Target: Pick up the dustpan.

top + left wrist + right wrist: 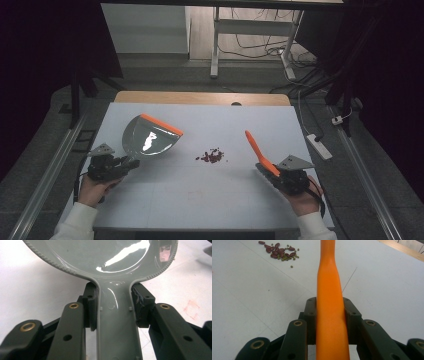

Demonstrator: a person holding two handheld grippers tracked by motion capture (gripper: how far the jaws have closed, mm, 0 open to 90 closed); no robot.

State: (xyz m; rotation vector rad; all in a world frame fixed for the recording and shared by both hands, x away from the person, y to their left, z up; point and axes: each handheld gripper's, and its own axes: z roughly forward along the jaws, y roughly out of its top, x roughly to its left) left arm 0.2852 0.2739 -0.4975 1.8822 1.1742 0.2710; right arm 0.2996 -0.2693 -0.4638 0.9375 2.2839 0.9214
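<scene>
A grey dustpan with an orange front lip is held above the white table at the left. My left gripper is shut on the dustpan's handle, and its pads press both sides. At the right, my right gripper is shut on an orange brush handle, which points up and away toward the table's middle. The orange handle runs straight out between the jaws. A small pile of dark red beans and small green ones lies between the two tools, and those beans lie far left ahead of the handle.
The white table top has a wooden strip along its far edge. A faint red mark stains the surface near the dustpan. A white power strip lies on the floor to the right, with metal rails on both sides.
</scene>
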